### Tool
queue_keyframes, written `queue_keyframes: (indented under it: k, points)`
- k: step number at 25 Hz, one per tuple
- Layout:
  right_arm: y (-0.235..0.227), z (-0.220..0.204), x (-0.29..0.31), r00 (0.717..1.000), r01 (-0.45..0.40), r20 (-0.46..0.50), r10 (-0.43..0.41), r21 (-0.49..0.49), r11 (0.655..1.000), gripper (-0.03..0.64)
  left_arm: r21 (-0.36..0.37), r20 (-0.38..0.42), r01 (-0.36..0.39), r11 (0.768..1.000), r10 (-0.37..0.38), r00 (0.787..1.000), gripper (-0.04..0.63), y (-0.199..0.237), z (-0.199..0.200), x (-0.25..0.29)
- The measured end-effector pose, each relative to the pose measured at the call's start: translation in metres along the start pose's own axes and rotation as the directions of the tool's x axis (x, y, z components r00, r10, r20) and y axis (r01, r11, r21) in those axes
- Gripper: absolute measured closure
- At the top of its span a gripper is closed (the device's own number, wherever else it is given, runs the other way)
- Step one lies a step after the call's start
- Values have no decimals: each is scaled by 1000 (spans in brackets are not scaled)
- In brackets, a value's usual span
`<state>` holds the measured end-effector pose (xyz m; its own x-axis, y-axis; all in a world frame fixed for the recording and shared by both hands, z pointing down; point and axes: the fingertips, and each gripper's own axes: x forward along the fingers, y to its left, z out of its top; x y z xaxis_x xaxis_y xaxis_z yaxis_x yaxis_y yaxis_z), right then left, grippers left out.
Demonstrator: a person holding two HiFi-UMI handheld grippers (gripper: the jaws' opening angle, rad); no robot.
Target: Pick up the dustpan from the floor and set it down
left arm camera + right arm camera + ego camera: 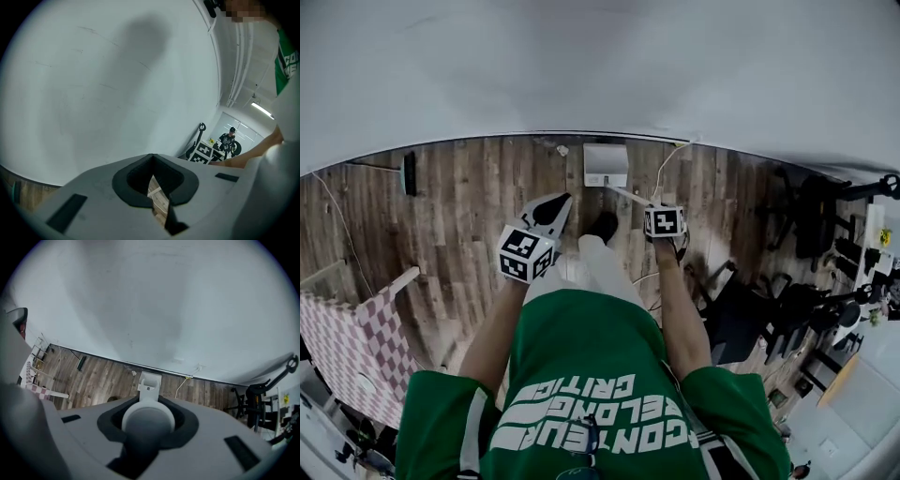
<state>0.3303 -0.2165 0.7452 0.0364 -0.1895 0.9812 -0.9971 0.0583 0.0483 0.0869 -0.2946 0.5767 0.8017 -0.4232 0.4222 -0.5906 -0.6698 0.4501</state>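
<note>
At the foot of the white wall, on the far side of the wood-plank floor, the white dustpan sits with its pan against the dark baseboard; no view shows whether it rests on the planks or hangs just above them. Its long handle runs back from the pan to the right gripper. The right gripper view looks straight down the round shaft, which is pinched between the two jaws. This gripper points steeply downward. The left gripper is beside it, well clear of the dustpan and aimed toward the wall. Its jaws are drawn almost together, with only a thin slit of floor visible between the dark pads and nothing between them. A dark shoe stands between the two grippers. A light cable trails along the floor just right of the pan. A pink checked cloth lies at the lower left, and black equipment stands at the right.
</note>
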Motion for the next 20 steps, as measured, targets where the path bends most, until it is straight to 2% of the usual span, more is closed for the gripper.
queue_keyframes:
  k: [12, 20]
  points:
    - [2, 53, 55, 997, -2, -78, 2, 1, 1000, 503, -51, -1, -83, 995, 83, 997, 598, 19, -8, -7]
    - [1, 75, 65, 994, 10, -110, -9, 5, 1000, 503, -65, -11, -89, 994, 88, 996, 598, 26, -12, -6]
